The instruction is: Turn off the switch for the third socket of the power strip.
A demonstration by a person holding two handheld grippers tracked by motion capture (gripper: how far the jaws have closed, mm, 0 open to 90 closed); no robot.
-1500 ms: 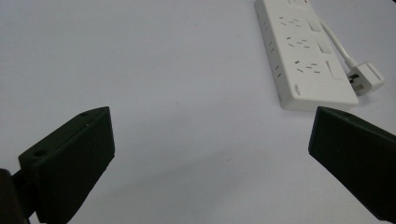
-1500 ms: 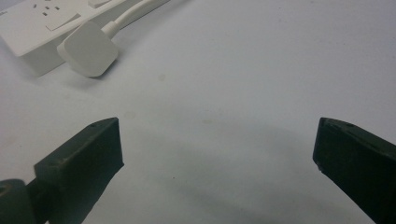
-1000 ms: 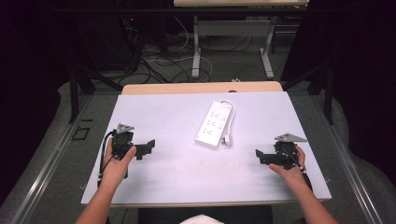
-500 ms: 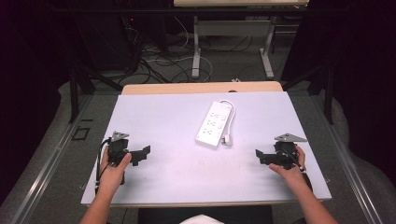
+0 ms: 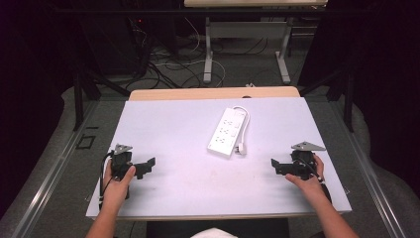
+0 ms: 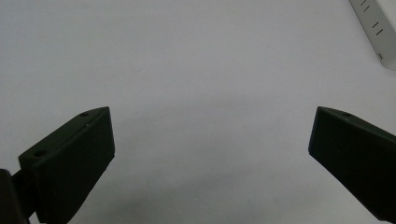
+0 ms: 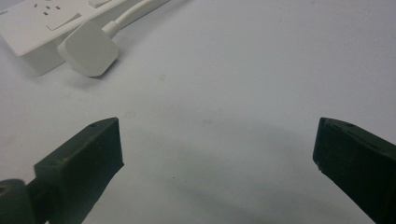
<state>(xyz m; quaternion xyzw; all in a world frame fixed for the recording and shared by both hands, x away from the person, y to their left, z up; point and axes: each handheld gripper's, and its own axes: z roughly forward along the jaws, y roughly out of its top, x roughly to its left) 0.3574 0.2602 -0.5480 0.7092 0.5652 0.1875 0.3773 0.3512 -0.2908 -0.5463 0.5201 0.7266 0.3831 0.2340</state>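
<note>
White power strip (image 5: pixel 227 132) at table (image 5: pixel 163 124) centre, slightly toward the far edge, long axis running from near-left to far-right on a diagonal. Plug (image 5: pixel 241 148) flat on the table just beside the strip's near right corner, cord (image 5: pixel 246 119) looping back along the strip's right side to its far end. Left gripper (image 5: pixel 147 166) near the table's left front, jaws spread wide and empty, pointing right toward the centre; strip well apart, ahead and to the right, one corner (image 6: pixel 376 30) entering the upper right of the left gripper view. Right gripper (image 5: pixel 275 166) near the right front, jaws likewise spread wide with nothing between, pointing left; in the right gripper view, plug (image 7: pixel 87 48) and strip (image 7: pixel 51 23) ahead and to the upper left. Right gripper judged the nearer to plug and cord side; left gripper nearer to the strip's bare long edge. Likely approach: inward and away from the person for both, across the strip's short axis rather than along its length.
</note>
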